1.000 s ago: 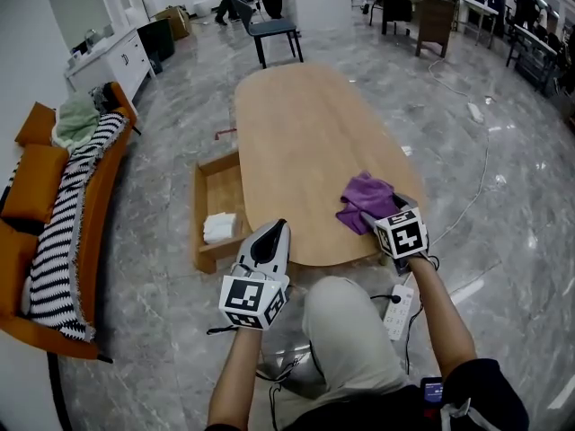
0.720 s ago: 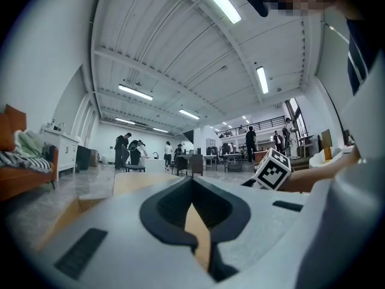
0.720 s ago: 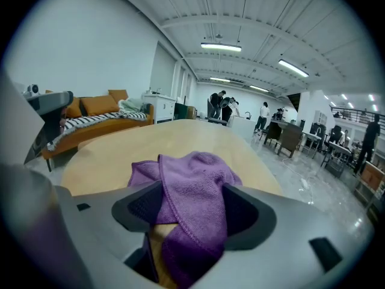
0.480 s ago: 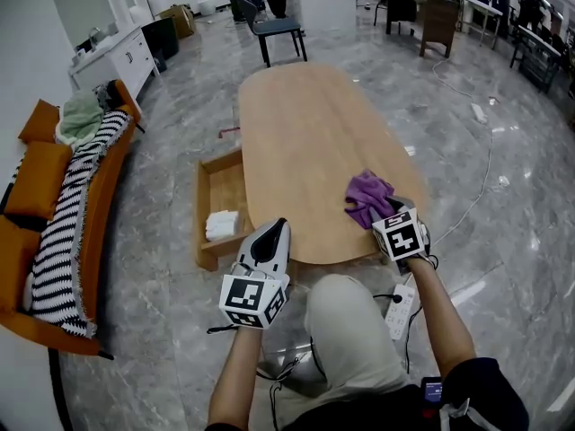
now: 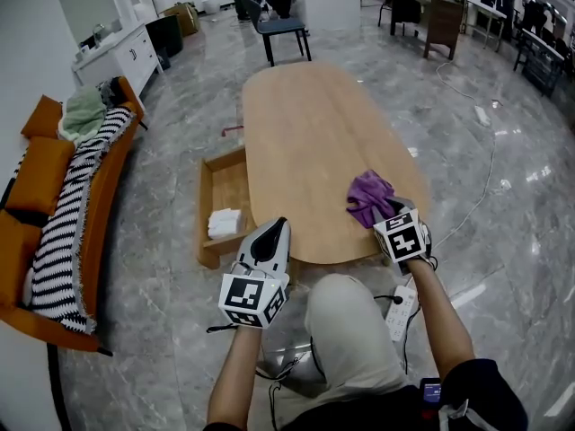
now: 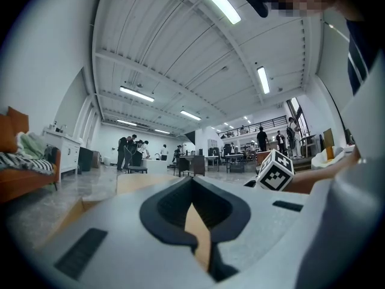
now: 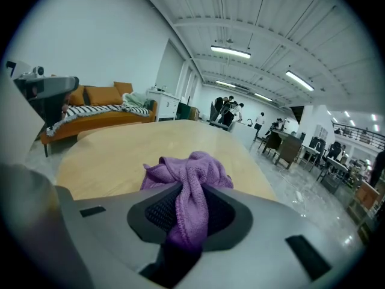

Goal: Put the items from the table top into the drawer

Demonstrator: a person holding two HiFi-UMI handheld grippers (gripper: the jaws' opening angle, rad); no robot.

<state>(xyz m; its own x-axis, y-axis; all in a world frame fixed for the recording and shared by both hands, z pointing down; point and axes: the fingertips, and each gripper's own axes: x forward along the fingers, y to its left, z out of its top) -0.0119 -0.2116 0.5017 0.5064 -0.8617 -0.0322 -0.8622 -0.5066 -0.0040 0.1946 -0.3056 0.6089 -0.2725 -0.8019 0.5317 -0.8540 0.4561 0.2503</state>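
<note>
Wood first: the long oval table (image 5: 310,124) fills the middle of the head view, and apart from one item near its close right end its top looks bare. Beside its left edge the drawer (image 5: 203,206) stands open on the floor, well apart from that item. The left gripper (image 5: 278,230) hangs level off the table's near edge, short of the drawer, with its jaws together and nothing between them. The right gripper (image 7: 191,218) tilts down onto the table's near right corner; its jaws have just been closing, and they now pinch a fold of the purple cloth (image 5: 370,194) — the pads press it from both sides, while the rest of it lies bunched on the wood. Smallest, a white bundle (image 5: 224,222) already lies in the drawer. So the job looks close to done: one piece stowed, the cloth gripped but not yet lifted — left are the lift, the carry across to the drawer, and the release.
</note>
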